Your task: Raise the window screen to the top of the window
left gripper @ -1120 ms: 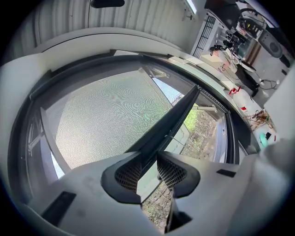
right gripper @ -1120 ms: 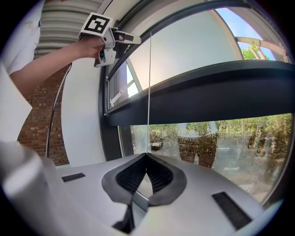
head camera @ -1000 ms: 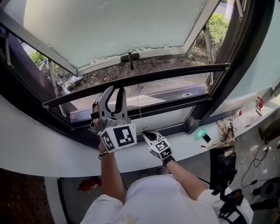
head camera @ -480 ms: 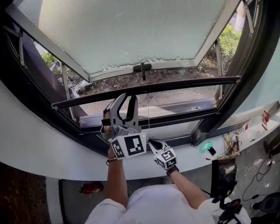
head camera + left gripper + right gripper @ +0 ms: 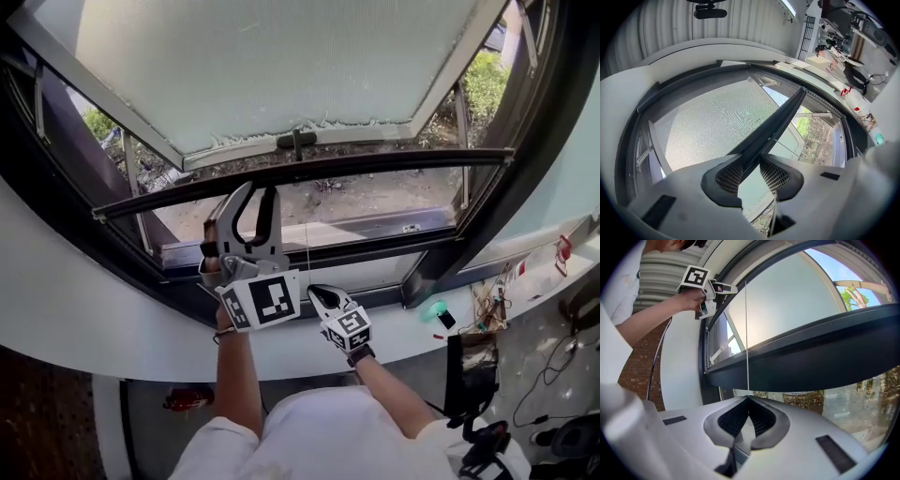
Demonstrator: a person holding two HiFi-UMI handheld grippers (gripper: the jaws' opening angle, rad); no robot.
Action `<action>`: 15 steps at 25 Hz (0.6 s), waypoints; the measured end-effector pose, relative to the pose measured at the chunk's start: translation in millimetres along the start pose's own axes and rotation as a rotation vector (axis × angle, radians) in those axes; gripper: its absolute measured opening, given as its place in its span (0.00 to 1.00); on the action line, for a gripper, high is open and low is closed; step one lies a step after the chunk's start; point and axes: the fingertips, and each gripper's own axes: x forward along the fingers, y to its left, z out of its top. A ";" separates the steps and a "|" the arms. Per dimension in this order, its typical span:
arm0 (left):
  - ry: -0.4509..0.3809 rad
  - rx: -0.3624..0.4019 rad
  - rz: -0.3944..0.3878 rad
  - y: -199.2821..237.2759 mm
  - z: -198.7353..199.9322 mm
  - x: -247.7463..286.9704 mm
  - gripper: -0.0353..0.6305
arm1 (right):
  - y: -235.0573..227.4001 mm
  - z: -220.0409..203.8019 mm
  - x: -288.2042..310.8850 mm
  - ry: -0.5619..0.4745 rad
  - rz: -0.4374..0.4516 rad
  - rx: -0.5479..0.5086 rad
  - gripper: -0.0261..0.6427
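The window screen's dark bottom bar point(image 5: 375, 168) runs across the window opening, with grey mesh point(image 5: 717, 117) above it. My left gripper point(image 5: 258, 194) reaches up at the bar's left part and is shut on it. In the left gripper view the bar point(image 5: 780, 119) runs straight in between the pads point(image 5: 729, 177). Lower and to the right, my right gripper point(image 5: 314, 292) is shut on a thin white cord point(image 5: 307, 248) that hangs from the bar. In the right gripper view the cord point(image 5: 746, 333) rises from the closed tips of that gripper point(image 5: 747, 401) past the bar point(image 5: 815, 357).
The white curved sill point(image 5: 141, 333) lies below the dark window frame point(image 5: 450, 244). An open frosted pane point(image 5: 281, 66) with a handle point(image 5: 295, 141) tilts outward above. On the sill at right are a green object point(image 5: 433, 311), tangled wires point(image 5: 487, 295) and a dark box point(image 5: 469, 361).
The bar has risen closer to the frosted pane's handle. Both grippers have moved up with it, keeping their holds.
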 end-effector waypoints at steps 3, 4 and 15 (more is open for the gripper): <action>-0.005 0.000 0.008 1.7 3.2 0.3 0.19 | -2.9 3.3 -3.9 -0.011 -0.006 -0.002 0.04; -0.007 -0.001 0.009 2.0 4.2 0.3 0.19 | -3.7 4.2 -5.8 -0.011 -0.010 -0.004 0.04; -0.024 -0.011 0.042 12.0 14.5 3.9 0.19 | 0.2 19.0 -12.7 -0.034 -0.005 -0.025 0.04</action>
